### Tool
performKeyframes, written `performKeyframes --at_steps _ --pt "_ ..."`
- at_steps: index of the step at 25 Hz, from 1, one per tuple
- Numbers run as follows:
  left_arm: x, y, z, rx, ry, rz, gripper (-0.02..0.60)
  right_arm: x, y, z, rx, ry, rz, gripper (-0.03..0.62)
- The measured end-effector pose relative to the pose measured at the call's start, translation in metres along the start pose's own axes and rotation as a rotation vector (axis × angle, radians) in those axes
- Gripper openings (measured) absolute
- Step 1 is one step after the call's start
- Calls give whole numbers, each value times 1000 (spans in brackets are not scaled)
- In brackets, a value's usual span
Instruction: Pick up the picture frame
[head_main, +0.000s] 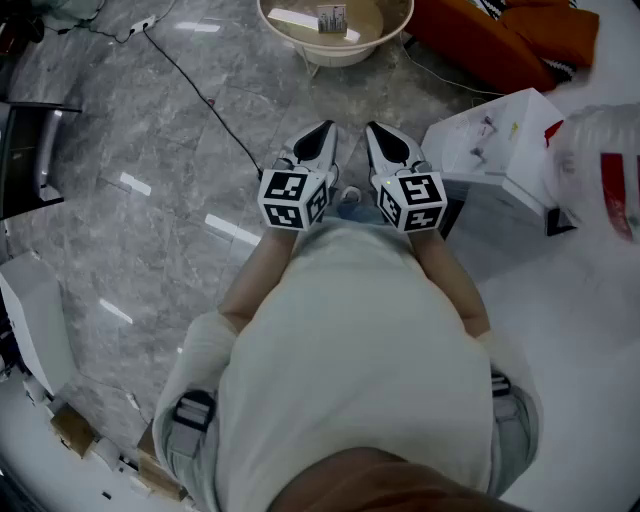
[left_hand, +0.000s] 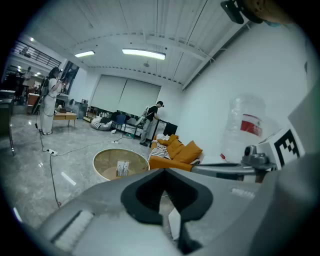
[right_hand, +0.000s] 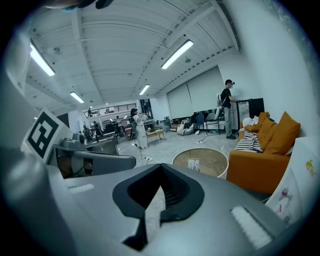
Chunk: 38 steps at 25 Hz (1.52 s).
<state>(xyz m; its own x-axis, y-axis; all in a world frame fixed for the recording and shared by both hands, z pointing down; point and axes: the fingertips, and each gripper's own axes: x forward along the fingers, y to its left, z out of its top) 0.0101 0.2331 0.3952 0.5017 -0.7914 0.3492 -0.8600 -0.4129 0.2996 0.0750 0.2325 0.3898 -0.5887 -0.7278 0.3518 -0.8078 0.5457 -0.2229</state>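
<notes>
Holding both grippers empty, well short of the picture frame.

Picture frame (head_main: 331, 18) (left_hand: 122, 168) (right_hand: 193, 164) stands upright on the round table (head_main: 335, 58), next to a flat white piece (head_main: 300, 20); the table sits on the grey stone floor (head_main: 150, 200) ahead of me, well apart from my jaws. My left gripper (head_main: 320, 140) (left_hand: 165, 172) and right gripper (head_main: 388, 142) (right_hand: 160, 170) hang side by side above the floor, tilted slightly downward, each with its jaws pressed together on nothing. To my right lie a white box (head_main: 500, 140) and a clear bottle with a red label (head_main: 600, 170). An orange sofa (head_main: 500, 40) stands just beyond them, near the table. A black cable (head_main: 200, 90) crosses the floor to my left.
</notes>
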Motion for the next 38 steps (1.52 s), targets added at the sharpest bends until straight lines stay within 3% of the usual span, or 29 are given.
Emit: performKeyframes --at_steps 20,38 --pt "-2 -16 12 2 -58 35 0 -11 5 12 -77 -41 64 -3" --pt "12 -4 3 -39 -26 52 0 2 -6 5 -4 -28 91 -2"
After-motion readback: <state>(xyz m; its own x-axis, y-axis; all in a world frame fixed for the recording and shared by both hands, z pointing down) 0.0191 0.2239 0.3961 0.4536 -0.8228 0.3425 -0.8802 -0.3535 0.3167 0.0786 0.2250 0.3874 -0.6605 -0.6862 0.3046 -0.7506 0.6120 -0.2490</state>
